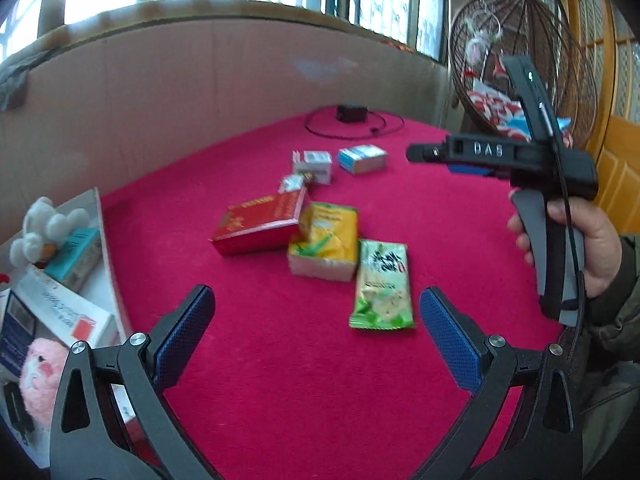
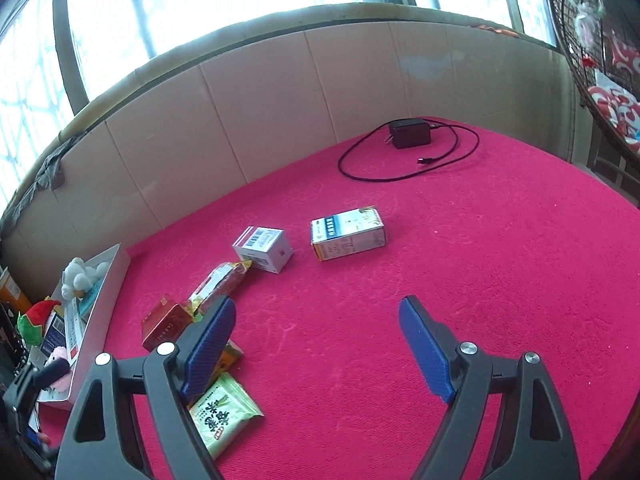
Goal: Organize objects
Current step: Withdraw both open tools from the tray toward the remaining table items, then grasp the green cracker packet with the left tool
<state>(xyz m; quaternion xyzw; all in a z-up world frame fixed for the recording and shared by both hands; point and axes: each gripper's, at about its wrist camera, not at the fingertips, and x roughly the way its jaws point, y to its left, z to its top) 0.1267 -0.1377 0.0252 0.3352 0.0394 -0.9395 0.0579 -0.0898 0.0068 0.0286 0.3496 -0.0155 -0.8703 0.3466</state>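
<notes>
Above the red cloth point(image 1: 280, 380), both grippers' jaws gape, empty.

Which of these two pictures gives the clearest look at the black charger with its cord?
The right wrist view: the black charger and its looping cord show sharply on the red cloth. The left wrist view shows it small, distant and blurred.

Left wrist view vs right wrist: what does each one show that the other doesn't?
Left wrist only: the right gripper seen from the side and the hand holding it; the yellow packet unobstructed.

Right wrist only: the black power adapter with its cable loop sharp and close, and a barcode on the white box.

Both: red cloth, green snack packet, red box, blue-and-white box, and the tray of toys at left.
</notes>
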